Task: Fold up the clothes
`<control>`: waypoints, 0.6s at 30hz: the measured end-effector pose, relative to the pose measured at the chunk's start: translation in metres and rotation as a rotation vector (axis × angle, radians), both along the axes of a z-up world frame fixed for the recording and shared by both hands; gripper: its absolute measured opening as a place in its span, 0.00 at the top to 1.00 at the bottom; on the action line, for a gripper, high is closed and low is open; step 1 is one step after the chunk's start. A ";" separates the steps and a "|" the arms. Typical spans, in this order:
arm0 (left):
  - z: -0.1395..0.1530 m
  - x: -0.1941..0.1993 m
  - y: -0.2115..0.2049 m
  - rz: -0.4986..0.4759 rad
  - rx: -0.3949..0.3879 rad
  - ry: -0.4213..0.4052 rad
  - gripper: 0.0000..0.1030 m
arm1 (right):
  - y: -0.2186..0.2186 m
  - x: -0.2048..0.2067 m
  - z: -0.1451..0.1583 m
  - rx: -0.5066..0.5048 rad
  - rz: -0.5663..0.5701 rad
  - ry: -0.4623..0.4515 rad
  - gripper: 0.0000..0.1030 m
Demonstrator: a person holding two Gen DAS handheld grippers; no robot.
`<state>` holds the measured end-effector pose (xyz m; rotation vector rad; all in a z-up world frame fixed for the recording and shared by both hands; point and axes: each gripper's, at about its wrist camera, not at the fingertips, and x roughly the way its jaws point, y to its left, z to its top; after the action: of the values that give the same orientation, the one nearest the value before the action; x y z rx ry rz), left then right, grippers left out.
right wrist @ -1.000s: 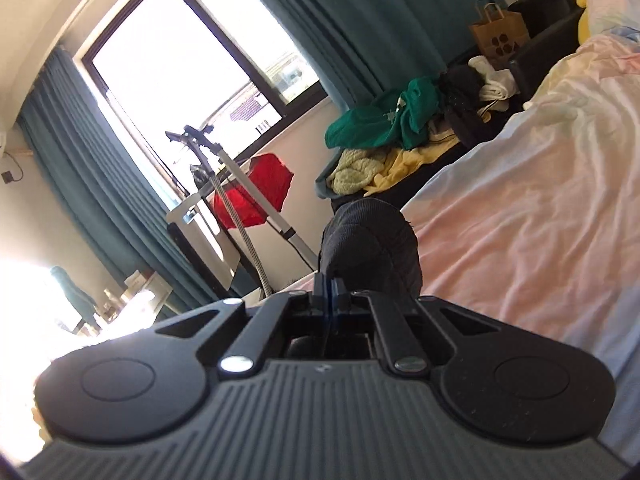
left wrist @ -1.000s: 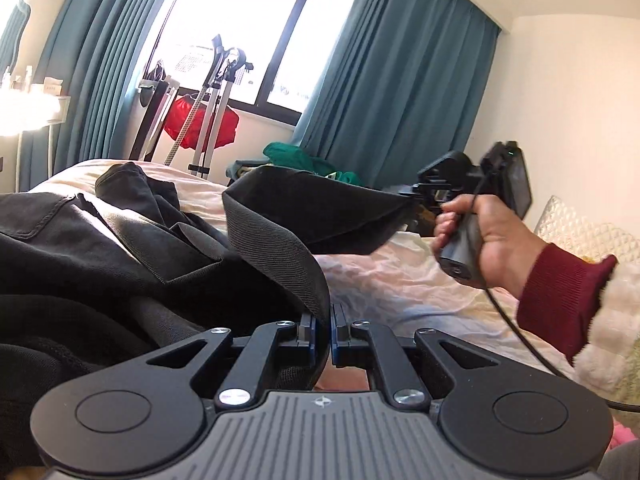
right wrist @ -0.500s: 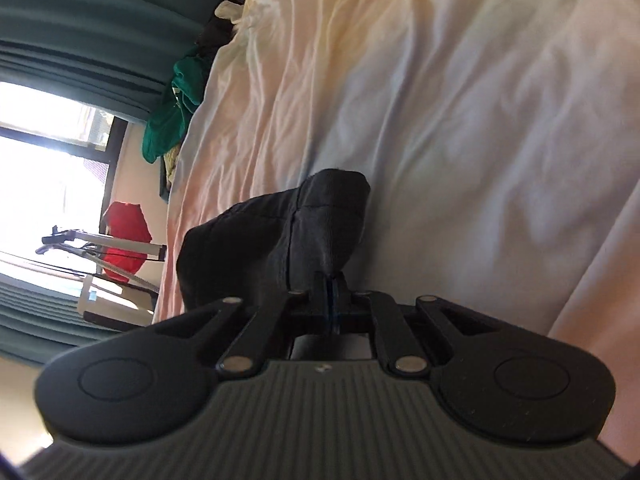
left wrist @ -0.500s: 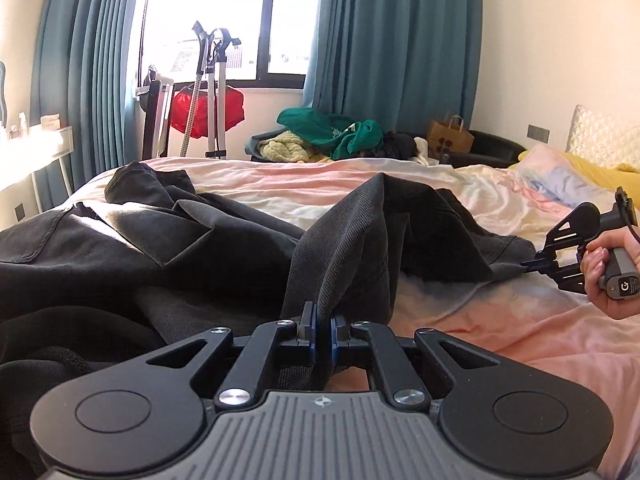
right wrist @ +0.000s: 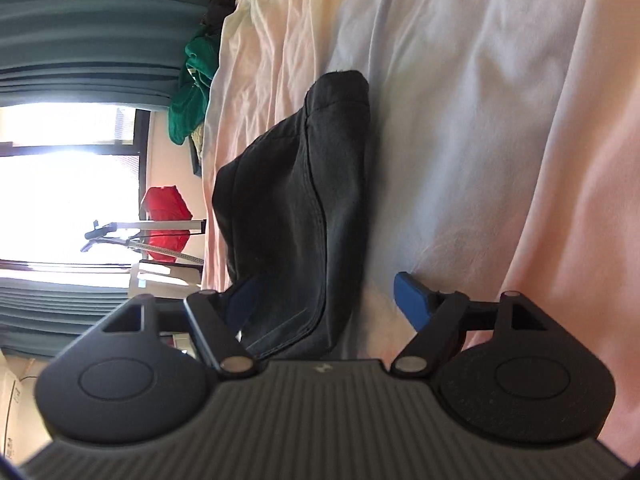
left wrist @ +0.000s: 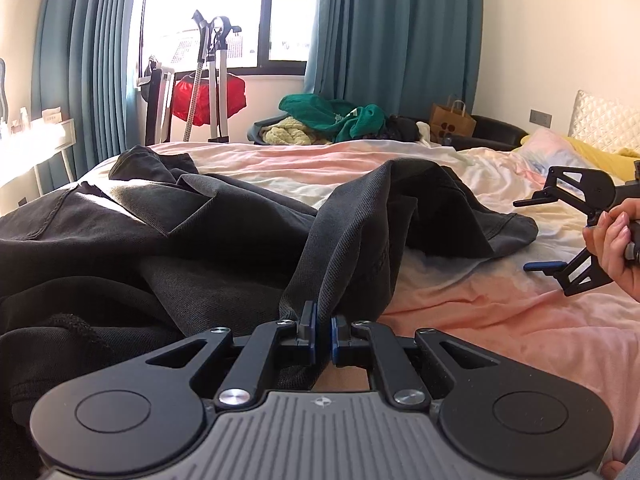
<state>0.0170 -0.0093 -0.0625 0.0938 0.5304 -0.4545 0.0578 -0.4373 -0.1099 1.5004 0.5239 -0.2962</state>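
Sunlit bedroom, wide bed (left wrist: 460, 304) under a pink and cream sheet, teal curtains (left wrist: 396, 28) at the far window. Left gripper (left wrist: 322, 332) clamped tight on a fold of the dark garment (left wrist: 224, 236), blue pads pinching thick twilled cloth at the near edge. From that pinch, cloth rising in a soft ridge, then draping away to the right, ending in a hemmed end (left wrist: 508, 232) flat on the sheet. Bulk of the garment heaped and creased across the left half of the bed. Right gripper (left wrist: 538, 233), held in a hand (left wrist: 616, 248) at the right, jaws spread wide and empty, just beside that hemmed end; in its own view (right wrist: 324, 300) the hem lying between the parted fingers, not pinched.

Likely a heavy, limp, grippy weave: sagging between holds, no slipping, nothing fragile. Best taken at stitched hems and seams, both ends pulled taut to flatten creases
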 end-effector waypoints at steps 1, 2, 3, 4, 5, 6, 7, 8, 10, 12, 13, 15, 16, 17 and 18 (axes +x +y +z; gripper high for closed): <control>0.000 0.000 0.000 0.000 -0.003 0.002 0.93 | 0.002 0.005 0.000 0.008 0.014 0.004 0.25; 0.001 0.001 0.000 0.000 -0.006 0.003 0.93 | 0.003 0.010 -0.003 0.016 0.023 0.009 0.25; 0.001 0.001 -0.001 -0.001 -0.009 0.005 0.93 | 0.004 0.015 -0.006 0.024 0.029 0.011 0.25; 0.001 0.002 0.000 -0.001 -0.014 0.006 0.93 | 0.004 0.021 -0.009 0.032 0.035 0.014 0.24; 0.001 0.002 0.000 -0.002 -0.018 0.008 0.93 | 0.004 0.026 -0.012 0.033 0.033 0.004 0.25; 0.001 0.002 0.001 -0.002 -0.023 0.009 0.93 | 0.004 0.031 -0.015 0.029 0.025 -0.013 0.25; 0.001 0.002 0.001 -0.003 -0.027 0.011 0.93 | 0.003 0.036 -0.017 0.025 0.018 -0.030 0.25; 0.002 0.003 0.002 -0.003 -0.032 0.013 0.93 | 0.003 0.041 -0.020 0.022 0.010 -0.048 0.30; 0.002 0.003 0.003 -0.005 -0.040 0.016 0.93 | 0.003 0.052 -0.018 -0.041 0.018 -0.023 0.41; 0.002 0.004 0.004 -0.006 -0.049 0.019 0.93 | 0.001 0.055 -0.011 -0.102 0.007 -0.025 0.63; 0.002 0.004 0.005 -0.006 -0.054 0.020 0.93 | 0.000 0.055 -0.007 -0.130 -0.001 -0.031 0.76; 0.002 0.005 0.006 -0.007 -0.063 0.024 0.93 | -0.003 0.056 0.001 -0.187 -0.017 -0.042 0.90; 0.002 0.005 0.007 -0.008 -0.067 0.025 0.93 | -0.004 0.056 0.005 -0.215 -0.025 -0.047 0.91; 0.003 0.006 0.007 -0.010 -0.071 0.026 0.92 | -0.006 0.056 0.009 -0.244 -0.033 -0.053 0.91; 0.003 0.006 0.008 -0.013 -0.074 0.025 0.92 | -0.007 0.057 0.013 -0.272 -0.041 -0.058 0.92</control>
<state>0.0229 -0.0017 -0.0598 0.0210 0.5373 -0.4879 0.1145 -0.4442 -0.0969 1.2527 0.3896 -0.3406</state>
